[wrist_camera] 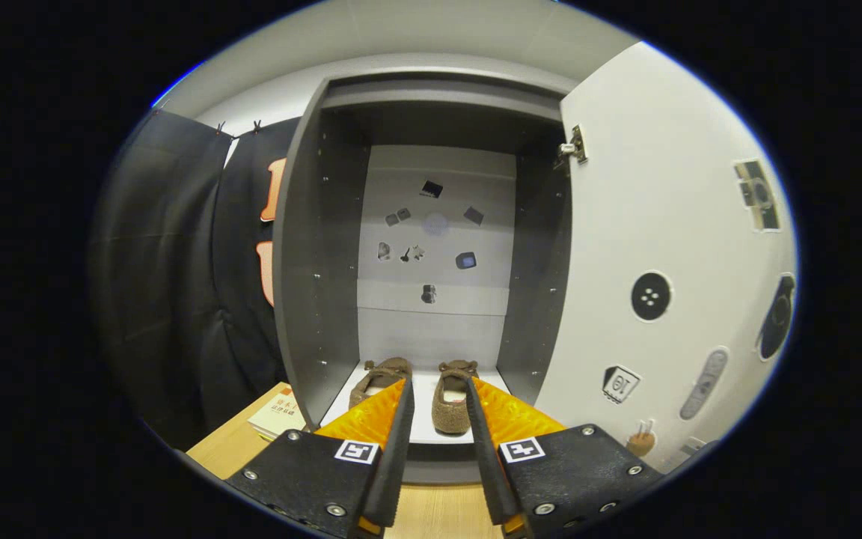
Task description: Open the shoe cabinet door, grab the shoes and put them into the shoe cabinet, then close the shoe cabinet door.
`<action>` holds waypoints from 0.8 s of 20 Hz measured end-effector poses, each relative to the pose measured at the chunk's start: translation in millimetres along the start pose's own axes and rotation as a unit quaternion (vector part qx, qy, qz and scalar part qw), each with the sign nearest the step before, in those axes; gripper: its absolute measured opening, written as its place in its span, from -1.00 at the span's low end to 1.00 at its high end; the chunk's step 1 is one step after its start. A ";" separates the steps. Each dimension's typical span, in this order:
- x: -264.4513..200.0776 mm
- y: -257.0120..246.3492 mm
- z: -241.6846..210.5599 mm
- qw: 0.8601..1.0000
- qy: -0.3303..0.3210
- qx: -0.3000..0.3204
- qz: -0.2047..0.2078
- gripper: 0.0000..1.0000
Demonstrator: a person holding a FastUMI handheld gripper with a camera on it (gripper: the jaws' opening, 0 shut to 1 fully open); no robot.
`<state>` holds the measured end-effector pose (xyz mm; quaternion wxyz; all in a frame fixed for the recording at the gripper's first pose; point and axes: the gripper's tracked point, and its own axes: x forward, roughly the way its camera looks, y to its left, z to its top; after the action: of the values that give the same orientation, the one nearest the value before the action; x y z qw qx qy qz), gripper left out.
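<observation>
The grey shoe cabinet (319, 284) stands straight ahead with its white door (648, 247) swung wide to the right. Two brown fuzzy shoes sit side by side on its white floor: the left shoe (375, 378) partly hidden behind my left finger, the right shoe (452, 400) seen through the gap between the fingers. My gripper (438, 393) is open, its orange-and-black fingers (371, 419) pointing into the cabinet mouth. Nothing is between them; the right shoe lies just beyond the tips.
Small stickers dot the cabinet's back panel (435, 224) and the door's inner face. A booklet (277, 413) lies on the wooden floor (233, 449) left of the cabinet. Black cloth hangs on the left.
</observation>
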<state>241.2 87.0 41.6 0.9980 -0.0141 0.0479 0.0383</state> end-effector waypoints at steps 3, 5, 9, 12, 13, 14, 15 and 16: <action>-35.4 -8.6 -0.7 1.000 -0.005 0.000 -0.007 -0.02; -59.0 -15.2 -0.9 1.000 -0.010 0.001 -0.011 0.06; -105.9 -36.3 -2.1 1.000 -0.015 0.004 -0.027 0.22; -142.1 -55.0 0.5 0.999 -0.025 0.011 -0.039 0.29; -153.3 -64.7 0.9 0.998 -0.027 0.012 -0.047 0.31; -164.0 -73.0 -0.5 0.998 -0.026 0.014 -0.052 0.33; -172.6 -79.2 -3.4 0.998 -0.025 0.019 -0.055 0.34; -181.6 -88.0 -6.6 0.998 -0.022 0.021 -0.062 0.36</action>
<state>67.3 -14.6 54.7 0.9994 0.0046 0.0256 -0.0242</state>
